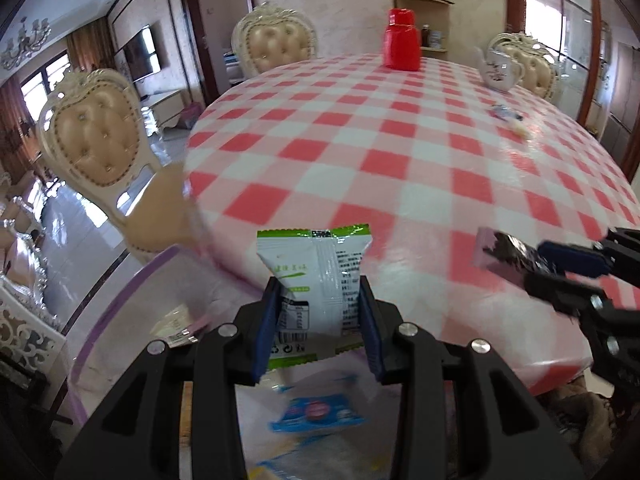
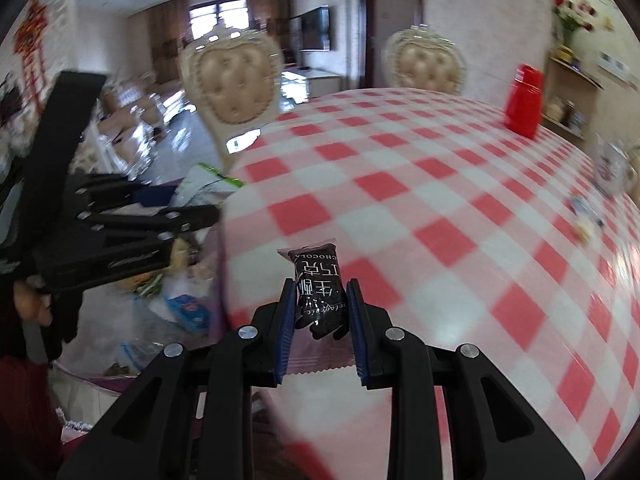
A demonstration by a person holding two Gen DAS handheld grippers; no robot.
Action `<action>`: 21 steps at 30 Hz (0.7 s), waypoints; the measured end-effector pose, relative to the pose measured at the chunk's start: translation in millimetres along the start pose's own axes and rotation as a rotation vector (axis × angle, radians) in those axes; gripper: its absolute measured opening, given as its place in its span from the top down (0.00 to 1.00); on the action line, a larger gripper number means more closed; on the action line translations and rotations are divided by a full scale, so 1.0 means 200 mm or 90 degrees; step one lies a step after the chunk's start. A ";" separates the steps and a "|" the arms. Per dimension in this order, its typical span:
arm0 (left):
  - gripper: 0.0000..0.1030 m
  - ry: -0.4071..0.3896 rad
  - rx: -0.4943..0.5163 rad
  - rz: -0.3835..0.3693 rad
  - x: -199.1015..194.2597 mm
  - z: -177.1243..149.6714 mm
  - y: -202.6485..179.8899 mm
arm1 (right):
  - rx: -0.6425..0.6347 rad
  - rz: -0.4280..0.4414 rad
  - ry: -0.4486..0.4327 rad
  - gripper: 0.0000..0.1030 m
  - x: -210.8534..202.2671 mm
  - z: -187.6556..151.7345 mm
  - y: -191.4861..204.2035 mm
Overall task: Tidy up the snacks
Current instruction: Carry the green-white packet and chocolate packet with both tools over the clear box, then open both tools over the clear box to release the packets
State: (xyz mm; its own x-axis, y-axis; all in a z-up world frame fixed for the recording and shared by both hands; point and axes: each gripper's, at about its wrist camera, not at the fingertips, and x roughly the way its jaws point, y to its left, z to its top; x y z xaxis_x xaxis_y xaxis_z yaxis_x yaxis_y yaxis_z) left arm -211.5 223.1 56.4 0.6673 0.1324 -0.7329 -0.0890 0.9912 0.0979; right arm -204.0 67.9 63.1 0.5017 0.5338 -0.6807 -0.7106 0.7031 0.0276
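My left gripper is shut on a white and green snack packet, held upright over the near edge of the checked table. In the right wrist view the same gripper shows at the left with that packet. My right gripper is shut on a black chocolate bar packet above the table's near edge. From the left wrist view it reaches in from the right with the dark packet.
Below the table edge a clear bag with a purple rim holds a blue packet and other snacks. A red container, a white teapot and small wrapped snacks sit far across. Padded chairs stand around.
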 end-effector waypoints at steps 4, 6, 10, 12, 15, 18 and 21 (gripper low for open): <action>0.62 0.012 -0.019 0.019 0.01 -0.04 0.13 | -0.057 0.029 0.012 0.75 0.05 0.03 0.19; 0.62 0.017 -0.028 0.024 0.02 -0.05 0.19 | -0.085 0.040 0.020 0.75 0.09 0.03 0.28; 0.62 0.025 -0.051 0.037 0.03 -0.08 0.29 | -0.121 0.057 0.033 0.75 0.13 0.04 0.40; 0.62 0.028 -0.061 0.044 0.04 -0.09 0.34 | -0.134 0.072 0.039 0.75 0.15 0.04 0.46; 0.62 0.033 -0.071 0.049 0.04 -0.11 0.38 | -0.157 0.092 0.037 0.75 0.17 0.03 0.53; 0.61 0.038 -0.076 0.058 0.05 -0.11 0.40 | -0.164 0.106 0.032 0.75 0.18 0.03 0.55; 0.48 0.039 -0.076 0.076 0.06 -0.11 0.40 | -0.151 0.120 0.014 0.68 0.17 0.04 0.54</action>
State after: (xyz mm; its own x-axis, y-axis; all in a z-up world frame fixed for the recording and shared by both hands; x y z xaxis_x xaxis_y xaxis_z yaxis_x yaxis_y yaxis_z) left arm -227.8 304.3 41.0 0.6012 0.2460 -0.7603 -0.2550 0.9608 0.1092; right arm -259.3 165.6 49.3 0.3411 0.6320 -0.6959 -0.8869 0.4618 -0.0153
